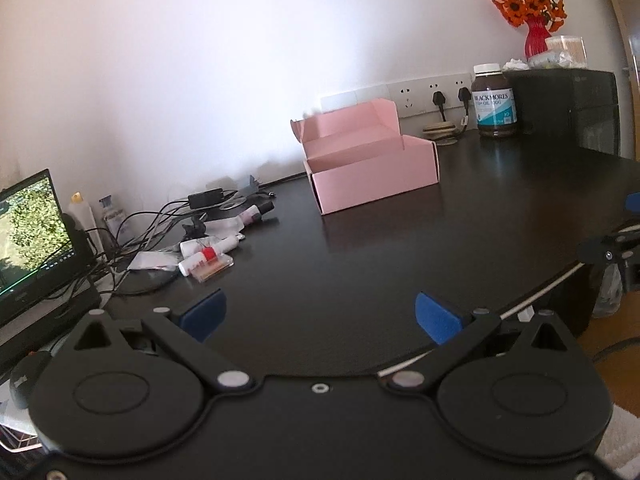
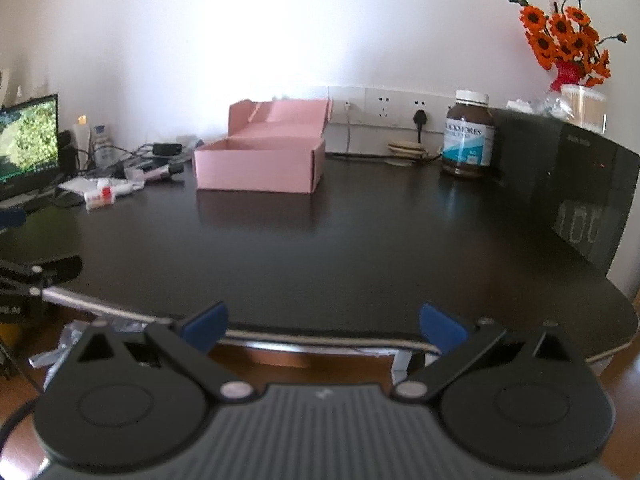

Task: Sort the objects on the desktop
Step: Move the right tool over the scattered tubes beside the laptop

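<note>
Glossy dark desk (image 2: 360, 240); matt, seemingly cardboard pink box (image 2: 260, 168).

- The tabletop (image 2: 360, 240) is very dark brown — nearly black — and glossy, with a pale edge strip.
- The open box (image 2: 260, 160) is plain pink, inside and out.
- The supplement bottle (image 2: 468, 140) is dark brown with a white cap and a white-and-teal label.
- The flowers (image 2: 568, 36) are orange with dark centres, in a red vase (image 1: 536, 38).
- The left hand-held gripper (image 1: 320, 316) and right hand-held gripper (image 2: 324, 326) are black with blue pads (image 1: 206, 312).
- The small tube (image 1: 200, 258) is white with a red band.
- The wall (image 2: 240, 40) is white.
</note>
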Demonstrator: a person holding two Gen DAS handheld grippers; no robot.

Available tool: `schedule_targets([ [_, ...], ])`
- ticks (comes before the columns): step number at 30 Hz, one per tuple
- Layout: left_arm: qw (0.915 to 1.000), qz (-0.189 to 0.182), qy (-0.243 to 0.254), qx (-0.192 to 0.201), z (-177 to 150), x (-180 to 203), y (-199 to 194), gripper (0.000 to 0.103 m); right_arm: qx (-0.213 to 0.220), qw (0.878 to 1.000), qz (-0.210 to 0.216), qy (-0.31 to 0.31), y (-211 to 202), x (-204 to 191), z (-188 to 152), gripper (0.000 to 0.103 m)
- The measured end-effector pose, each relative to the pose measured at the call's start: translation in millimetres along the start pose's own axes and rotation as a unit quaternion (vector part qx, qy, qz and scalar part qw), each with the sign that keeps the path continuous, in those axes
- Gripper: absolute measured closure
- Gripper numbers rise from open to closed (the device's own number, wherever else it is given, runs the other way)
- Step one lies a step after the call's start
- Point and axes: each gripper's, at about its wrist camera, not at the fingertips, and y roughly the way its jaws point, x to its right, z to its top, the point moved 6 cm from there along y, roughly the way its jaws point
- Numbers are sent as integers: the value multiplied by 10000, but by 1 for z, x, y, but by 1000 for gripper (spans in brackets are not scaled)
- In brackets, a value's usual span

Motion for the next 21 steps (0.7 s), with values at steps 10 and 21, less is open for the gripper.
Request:
schedule_targets([
  [10,9991,-392,-150,-102,7,-15,19,0,100,9999,92,-64,16,-7,11,1],
  [21,9992,-369,-155,-44,26,-27,37,0,178,9995,117,-242,29,-8,27,1],
])
